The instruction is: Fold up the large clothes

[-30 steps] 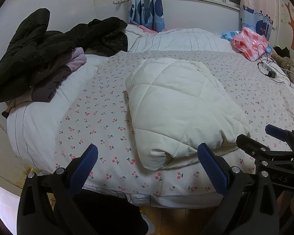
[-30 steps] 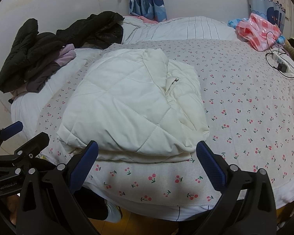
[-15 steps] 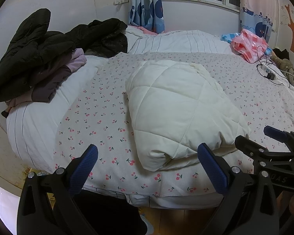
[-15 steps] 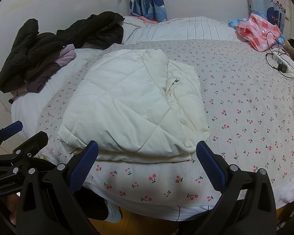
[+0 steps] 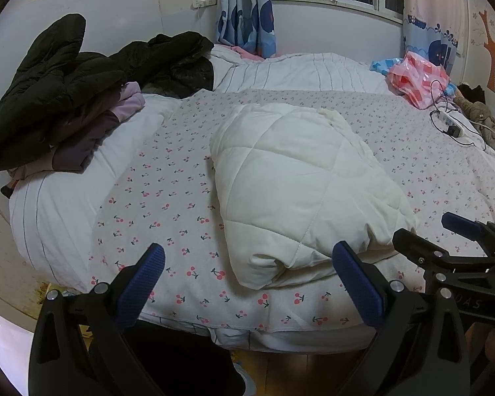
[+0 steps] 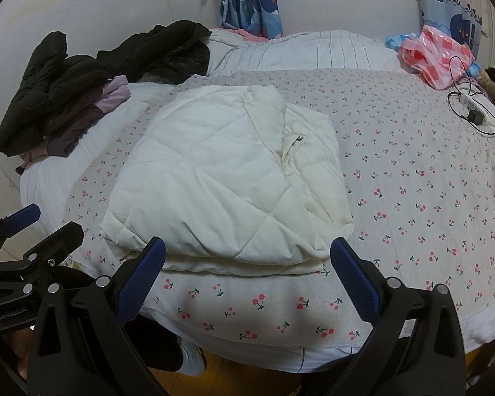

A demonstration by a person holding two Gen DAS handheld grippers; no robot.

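A cream quilted jacket (image 5: 300, 184) lies folded into a thick rectangle on the cherry-print bed sheet (image 5: 168, 198); it also shows in the right wrist view (image 6: 227, 181). My left gripper (image 5: 247, 274) is open and empty, held off the near edge of the bed just short of the jacket. My right gripper (image 6: 247, 264) is open and empty too, held at the bed's near edge in front of the jacket's folded edge. Each gripper shows at the side of the other's view: the right one (image 5: 462, 250) and the left one (image 6: 29, 241).
A pile of black and mauve clothes (image 5: 59, 99) lies at the left of the bed (image 6: 62, 99). A pink plastic bag (image 5: 419, 79) and a power strip with cables (image 5: 448, 125) lie at the far right. Wooden floor (image 6: 247, 373) shows below the bed edge.
Both grippers have drifted slightly back and up from the bed; the jacket sits a little lower in the left wrist view. The jacket itself has not moved.
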